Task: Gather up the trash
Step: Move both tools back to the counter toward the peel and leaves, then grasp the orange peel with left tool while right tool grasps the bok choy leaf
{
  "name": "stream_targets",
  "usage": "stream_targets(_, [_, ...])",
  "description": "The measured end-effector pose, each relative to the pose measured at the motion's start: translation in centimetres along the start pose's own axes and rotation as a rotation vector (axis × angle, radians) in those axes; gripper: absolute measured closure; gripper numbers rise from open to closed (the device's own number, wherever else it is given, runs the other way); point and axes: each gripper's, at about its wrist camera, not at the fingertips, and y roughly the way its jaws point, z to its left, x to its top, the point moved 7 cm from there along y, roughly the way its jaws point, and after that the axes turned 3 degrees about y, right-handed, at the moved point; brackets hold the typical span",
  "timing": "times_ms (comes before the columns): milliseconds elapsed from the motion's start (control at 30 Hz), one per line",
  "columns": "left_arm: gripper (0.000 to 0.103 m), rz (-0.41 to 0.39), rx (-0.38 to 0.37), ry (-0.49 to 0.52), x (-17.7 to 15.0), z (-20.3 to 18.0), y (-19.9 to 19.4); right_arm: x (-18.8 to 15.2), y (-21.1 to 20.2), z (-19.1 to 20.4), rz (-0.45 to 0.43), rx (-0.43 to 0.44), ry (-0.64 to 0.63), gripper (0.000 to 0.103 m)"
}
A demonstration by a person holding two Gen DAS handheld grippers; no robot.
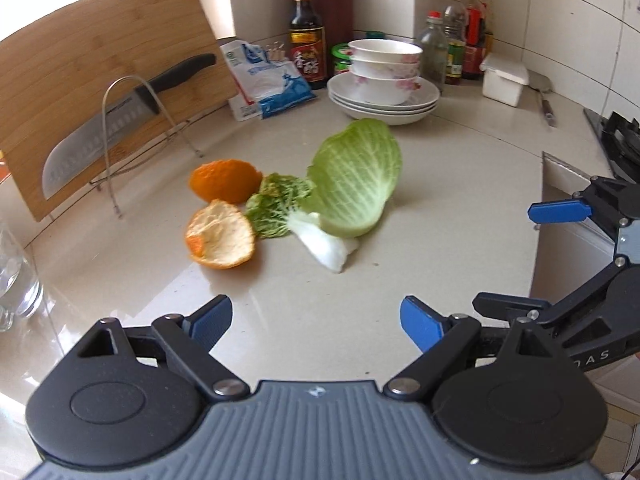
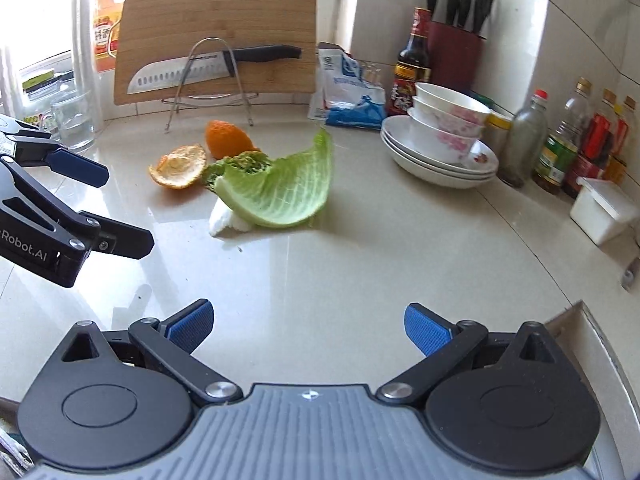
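Reading "Robot.AI" on left gripper (image 2: 124, 204); cabbage leaf (image 2: 284, 188) near, untouched.

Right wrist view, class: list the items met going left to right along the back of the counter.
Glass → cutting board → blue-and-white bag → sauce bottle → stacked bowls → white box.

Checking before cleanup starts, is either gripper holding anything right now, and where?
Nothing. The left gripper and right gripper are both open, short of the cabbage leaf.
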Motion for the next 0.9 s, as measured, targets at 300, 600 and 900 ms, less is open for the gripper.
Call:
stream_targets(300, [0.012,0.032,0.068,-0.098,-1.3,4.1,0.5,3.7,4.6,3.7,-0.020,0.061,-0.127,0.006])
stream_targets(600, [0.012,0.042,0.068,-0.130,-1.0,5.9,1.6,6.0,8.2,5.8,-0.028,0.054,-0.211,0.030])
stream_targets(900, [0.012,0.052,0.049,-0.132,-0.8,6.5,2.7,6.4,10.0,6.1,-0.021,-0.001,-0.262,0.043])
